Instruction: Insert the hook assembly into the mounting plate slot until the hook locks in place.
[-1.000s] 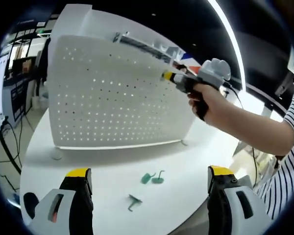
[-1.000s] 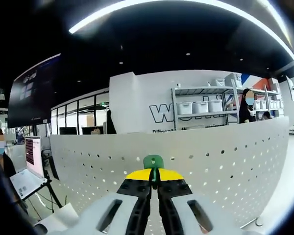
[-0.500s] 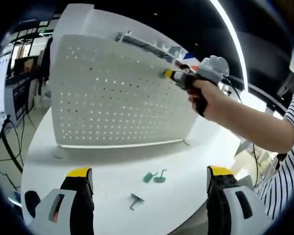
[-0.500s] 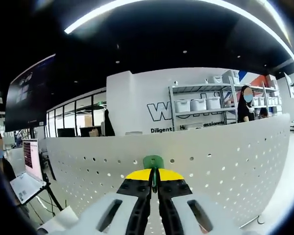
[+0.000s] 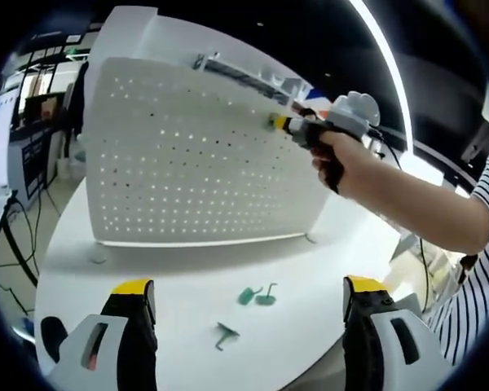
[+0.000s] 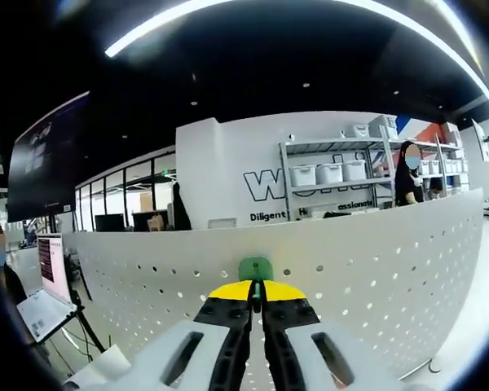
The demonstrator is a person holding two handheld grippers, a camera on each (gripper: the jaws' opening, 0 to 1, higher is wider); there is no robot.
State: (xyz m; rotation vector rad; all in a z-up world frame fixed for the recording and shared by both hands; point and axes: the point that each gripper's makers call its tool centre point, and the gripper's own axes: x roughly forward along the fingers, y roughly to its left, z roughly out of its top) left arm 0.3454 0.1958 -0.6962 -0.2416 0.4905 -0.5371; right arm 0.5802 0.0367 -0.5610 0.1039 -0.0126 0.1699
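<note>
The right claw (image 6: 257, 295) pinches a small green hook (image 6: 255, 268) against the white perforated plate (image 6: 375, 261); the left claw (image 5: 244, 297) is wide open, holding nothing.

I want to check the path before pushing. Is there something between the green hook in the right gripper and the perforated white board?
Nothing visible stands between them. The right gripper holds the green hook right at the perforated white board, near its top edge; the holes ahead look unblocked.
</note>
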